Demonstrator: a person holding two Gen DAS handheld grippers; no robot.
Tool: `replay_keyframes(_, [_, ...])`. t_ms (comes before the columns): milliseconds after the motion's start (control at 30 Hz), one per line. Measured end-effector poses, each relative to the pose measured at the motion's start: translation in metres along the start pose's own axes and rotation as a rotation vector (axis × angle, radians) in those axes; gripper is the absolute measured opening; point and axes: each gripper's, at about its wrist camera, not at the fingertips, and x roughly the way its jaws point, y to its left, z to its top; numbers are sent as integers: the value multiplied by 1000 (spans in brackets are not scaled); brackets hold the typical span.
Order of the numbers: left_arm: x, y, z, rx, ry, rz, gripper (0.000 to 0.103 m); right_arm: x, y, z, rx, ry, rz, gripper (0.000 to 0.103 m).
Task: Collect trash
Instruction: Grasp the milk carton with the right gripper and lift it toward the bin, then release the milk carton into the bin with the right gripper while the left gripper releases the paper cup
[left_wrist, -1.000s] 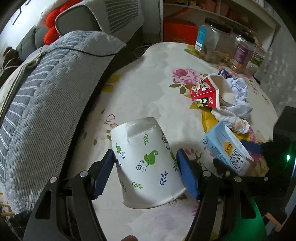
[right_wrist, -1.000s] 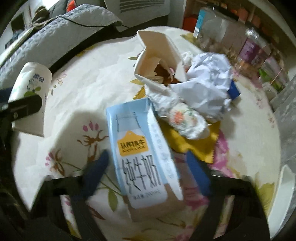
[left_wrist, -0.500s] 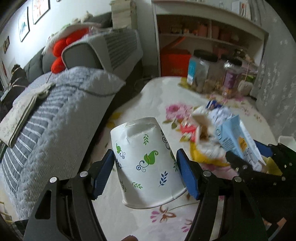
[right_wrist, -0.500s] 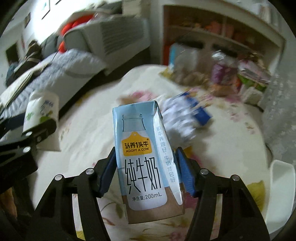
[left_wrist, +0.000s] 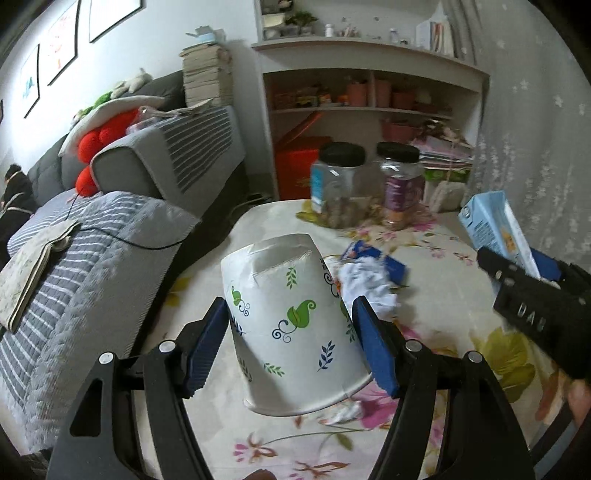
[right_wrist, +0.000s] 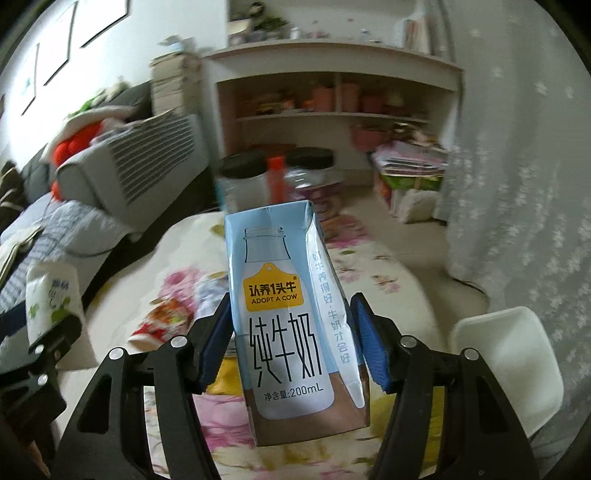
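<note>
Left gripper (left_wrist: 290, 332) clamps an upside-down paper cup (left_wrist: 291, 325), right gripper (right_wrist: 290, 339) squeezes a milk carton (right_wrist: 291, 306), both above the floral table (left_wrist: 424, 236).

Ahead of the fingers we list: white shelf unit (left_wrist: 369, 92) against the wall; grey striped sofa (left_wrist: 110, 229) to their left, framed pictures (left_wrist: 62, 44) above; floral-cloth table (left_wrist: 436, 258) beneath; pale curtain (left_wrist: 532, 129) to their right.

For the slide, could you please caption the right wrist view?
Right gripper holds a blue milk carton above the floral table; the left gripper's paper cup shows at left.
</note>
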Motion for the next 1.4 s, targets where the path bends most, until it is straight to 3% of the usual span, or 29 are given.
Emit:
replay_keyframes(533, [-12,-78,7,81,-12,-117,68,-22,-139,16,231,-71,-241,60])
replay_keyframes(833, [-15,-128,12,142,-15,-180,68,-26,-212,9,329,-33,-371,60])
replay_keyframes(1200, [-23,-201,17,224,-24,-272,68,-20,-281,-14,416,66,-445,61])
replay_keyframes(1333, [-29,-229,21,249,-35,-314,68,-32,-293,-17,441,50,-482,84])
replay_keyframes(1400, [-32,-241,24,256,-39,-333,68,-37,-300,-16,455,35,-493,86])
